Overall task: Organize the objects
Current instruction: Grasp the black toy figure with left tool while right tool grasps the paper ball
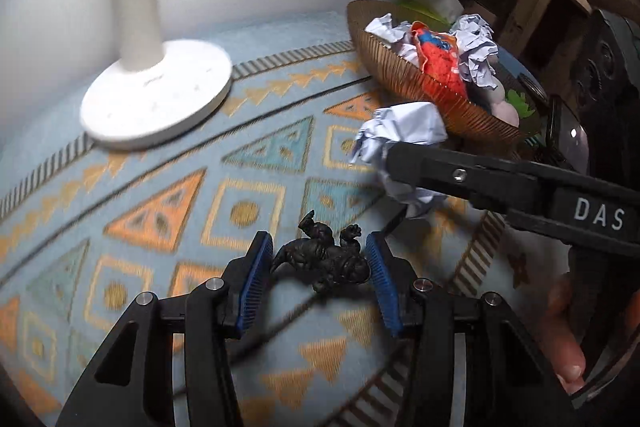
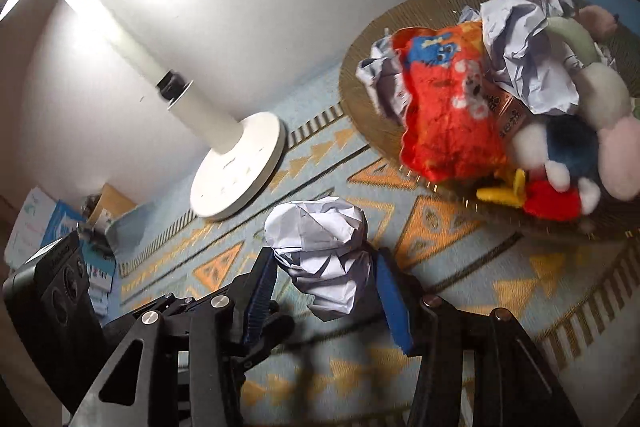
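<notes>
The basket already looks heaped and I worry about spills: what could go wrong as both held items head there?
1. The basket is piled high with crumpled paper and the orange snack bag; adding more may push something over its rim.
2. The right gripper grips its paper ball only at the lower part, so it might slip.
3. The left gripper pinches an irregular black figurine that might twist free.

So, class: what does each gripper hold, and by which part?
Left gripper: black figurine, by its body sides. Right gripper: crumpled paper ball, by its lower half.
</notes>
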`<action>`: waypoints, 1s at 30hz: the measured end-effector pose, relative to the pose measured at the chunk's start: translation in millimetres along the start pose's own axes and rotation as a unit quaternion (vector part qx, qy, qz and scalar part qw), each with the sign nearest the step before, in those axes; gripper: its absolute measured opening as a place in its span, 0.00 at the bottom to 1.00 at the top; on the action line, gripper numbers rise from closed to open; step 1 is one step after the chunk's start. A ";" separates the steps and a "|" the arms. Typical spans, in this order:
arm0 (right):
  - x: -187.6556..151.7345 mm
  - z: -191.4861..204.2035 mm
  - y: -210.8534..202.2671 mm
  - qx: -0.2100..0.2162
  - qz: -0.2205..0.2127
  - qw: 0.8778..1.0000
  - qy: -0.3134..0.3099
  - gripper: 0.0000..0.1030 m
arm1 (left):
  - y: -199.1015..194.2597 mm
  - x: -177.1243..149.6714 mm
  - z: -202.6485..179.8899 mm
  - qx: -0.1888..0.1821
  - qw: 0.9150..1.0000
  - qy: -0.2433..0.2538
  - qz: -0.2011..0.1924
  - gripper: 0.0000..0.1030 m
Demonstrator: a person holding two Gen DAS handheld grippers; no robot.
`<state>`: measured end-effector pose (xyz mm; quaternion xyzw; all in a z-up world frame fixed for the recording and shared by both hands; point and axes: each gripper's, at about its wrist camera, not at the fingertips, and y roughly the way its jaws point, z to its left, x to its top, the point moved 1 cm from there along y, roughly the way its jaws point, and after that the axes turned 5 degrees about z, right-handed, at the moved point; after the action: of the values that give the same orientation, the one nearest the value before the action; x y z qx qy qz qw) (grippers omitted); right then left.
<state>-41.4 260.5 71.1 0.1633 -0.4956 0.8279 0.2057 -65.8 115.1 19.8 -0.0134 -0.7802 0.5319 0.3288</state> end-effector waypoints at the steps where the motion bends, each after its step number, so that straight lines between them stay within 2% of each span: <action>1: -8.4 3.8 -4.7 0.000 0.005 1.000 -0.017 0.48 | -6.6 -11.8 0.9 0.013 1.000 -0.021 -0.002 0.44; 4: -33.8 14.3 -18.5 -0.012 0.021 0.997 -0.075 0.48 | -26.8 -44.4 6.5 0.053 0.996 -0.074 -0.016 0.44; 7: -62.4 22.7 -26.8 -0.038 0.018 0.990 -0.131 0.49 | -43.9 -72.9 11.3 0.090 0.988 -0.122 -0.038 0.44; 10: -83.0 21.7 -26.0 -0.082 0.014 0.982 -0.171 0.49 | -51.2 -87.9 10.0 0.093 0.983 -0.147 -0.055 0.44; 11: -85.9 19.0 -22.1 -0.083 0.018 0.981 -0.172 0.49 | -50.2 -90.2 8.9 0.097 0.982 -0.150 -0.054 0.44; 15: -90.5 -1.2 -20.2 -0.066 0.040 0.986 -0.147 0.62 | -49.4 -96.4 1.1 0.094 0.982 -0.151 -0.058 0.44; 20: -91.5 -9.8 -26.7 -0.073 0.031 0.987 -0.142 0.63 | -46.5 -94.2 -2.7 0.092 0.983 -0.149 -0.060 0.45; 23: -86.2 -10.6 -22.8 -0.056 0.037 0.989 -0.132 0.63 | -46.4 -91.6 -3.2 0.084 0.984 -0.148 -0.061 0.45; 25: -83.8 -7.4 -18.5 -0.059 0.036 0.988 -0.137 0.63 | -46.2 -87.3 -4.7 0.081 0.984 -0.145 -0.062 0.45; 27: -81.3 -5.0 -17.3 -0.048 0.043 0.988 -0.140 0.44 | -47.0 -79.8 -7.4 0.070 0.985 -0.142 -0.064 0.45; 28: -79.8 -5.4 -18.4 -0.036 0.045 0.989 -0.140 0.44 | -47.3 -74.6 -10.4 0.065 0.986 -0.136 -0.063 0.45; 30: -74.7 -7.3 -26.6 -0.042 0.032 0.989 -0.136 0.44 | -49.3 -64.0 -19.8 0.067 0.988 -0.118 -0.069 0.45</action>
<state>35.9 264.9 52.4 0.2500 -0.5581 0.7826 0.1165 10.9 86.2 33.5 0.1251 -0.7754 0.5566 0.2708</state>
